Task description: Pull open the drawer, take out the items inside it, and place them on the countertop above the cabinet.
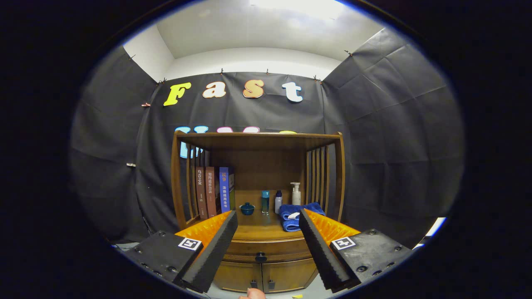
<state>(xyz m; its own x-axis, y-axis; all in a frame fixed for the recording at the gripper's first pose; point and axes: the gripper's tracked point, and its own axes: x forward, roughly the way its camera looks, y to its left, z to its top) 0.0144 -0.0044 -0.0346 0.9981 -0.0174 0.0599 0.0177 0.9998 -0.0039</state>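
The drawer [261,248] is shut, under the countertop [259,228], its dark knob [261,257] between the 2 wide-open fingers of the gripper [268,218]. Best to move straight in, pinch the knob, then pull gently

So the drawer [261,248] sits low in the middle of the frame, a shallow curved-front wooden band running across the cabinet [259,207], with one small dark round knob [260,257] dead centre. It's fully closed — front flush with the wood around it, nothing inside visible. Right above it is the countertop [262,226], a glossy brown wooden surface in the centre of the frame, under the cabinet's open shelf space. Below the drawer, at the bottom of the frame, are two small cabinet doors, closed too. The gripper [268,218] has its fingers spread wide apart — drawer front showing in the gap, beyond them, untouched.
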